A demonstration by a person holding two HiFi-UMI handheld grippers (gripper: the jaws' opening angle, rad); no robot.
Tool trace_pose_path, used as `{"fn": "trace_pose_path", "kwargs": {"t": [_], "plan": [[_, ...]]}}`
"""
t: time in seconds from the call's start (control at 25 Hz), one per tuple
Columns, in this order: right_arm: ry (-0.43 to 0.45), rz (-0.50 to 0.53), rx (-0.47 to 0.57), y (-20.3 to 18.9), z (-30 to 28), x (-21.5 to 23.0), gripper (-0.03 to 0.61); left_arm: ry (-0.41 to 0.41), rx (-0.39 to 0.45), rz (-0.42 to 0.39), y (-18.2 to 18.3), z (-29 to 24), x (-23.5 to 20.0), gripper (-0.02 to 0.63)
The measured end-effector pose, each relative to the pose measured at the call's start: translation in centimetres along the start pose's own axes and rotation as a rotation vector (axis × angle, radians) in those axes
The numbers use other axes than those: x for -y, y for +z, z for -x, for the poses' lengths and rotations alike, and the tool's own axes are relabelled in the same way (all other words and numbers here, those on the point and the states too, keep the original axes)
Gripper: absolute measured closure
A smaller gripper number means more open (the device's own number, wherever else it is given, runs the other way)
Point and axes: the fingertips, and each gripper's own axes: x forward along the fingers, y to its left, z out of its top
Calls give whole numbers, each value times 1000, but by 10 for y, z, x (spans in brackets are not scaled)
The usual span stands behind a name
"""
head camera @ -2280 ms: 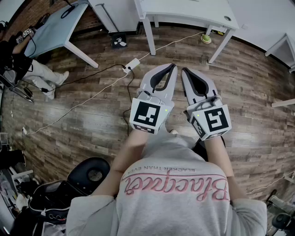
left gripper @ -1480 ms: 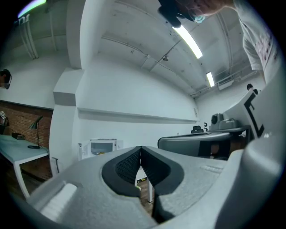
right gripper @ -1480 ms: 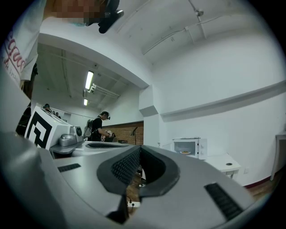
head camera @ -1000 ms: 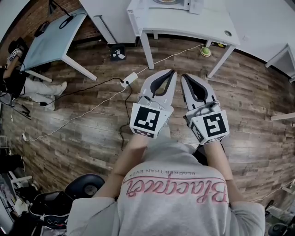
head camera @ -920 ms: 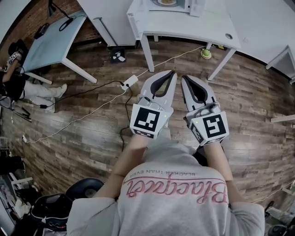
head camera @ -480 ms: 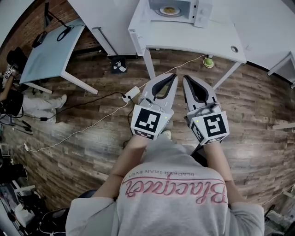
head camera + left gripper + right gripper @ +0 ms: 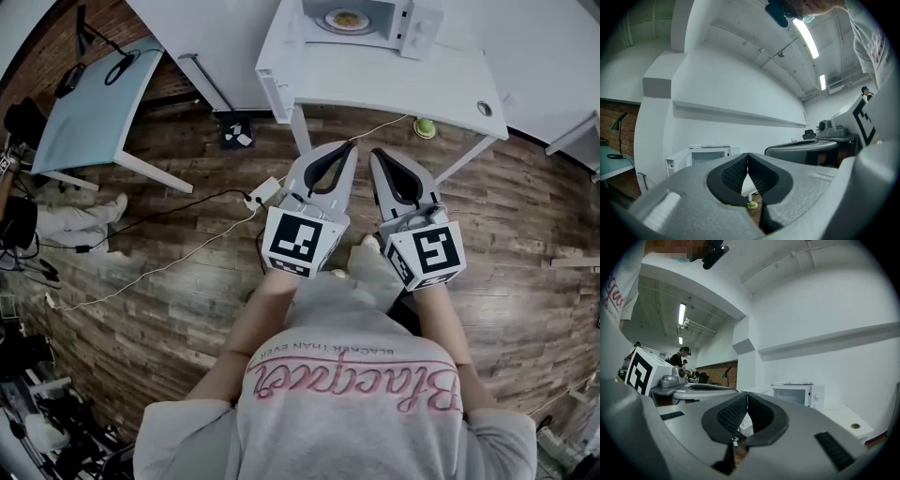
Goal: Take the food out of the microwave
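**A:** Head view first. Which step is this?

**B:** The approach, I'd say; the reach-in has not begun. The person stands on the wooden floor (image 7: pixel 187 281), short of the white table (image 7: pixel 403 89) on the far side. The microwave (image 7: pixel 375 21) sits on the table with its inside open to view. The food (image 7: pixel 347 18) lies in there on a plate (image 7: pixel 330 22), untouched.

**A:** And the hands?

**B:** The left gripper (image 7: pixel 351 145) and right gripper (image 7: pixel 375 152) are held side by side before the chest. They are near each other and point level toward the table, well apart from the microwave.

**A:** Left gripper view?

**B:** Its jaws are pressed together with nothing between them. Beyond the tips, to the left, the microwave shows far off. Its door (image 7: pixel 677 161) looks swung out to the left.

**A:** Right gripper view?

**B:** The same: jaws closed, holding nothing. Here the microwave stands far off to the right of the tips.

**A:** So what does the next move need?

**B:** In my judgement, closing the distance and parting at least one gripper's jaws. Then it should take the plate by its rim and keep it level, so the food doesn't slide off.
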Motion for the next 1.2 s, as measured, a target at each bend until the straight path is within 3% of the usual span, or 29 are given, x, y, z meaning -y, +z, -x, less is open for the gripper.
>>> {"fn": "trace_pose_path", "kwargs": {"t": [0.44, 1.2], "plan": [[50, -21, -3, -11, -76, 59, 566, 57, -19, 14, -16, -75, -52, 606], [158, -28, -32, -10, -208, 210, 566, 157, -39, 28, -21, -257, -131, 606]]}}
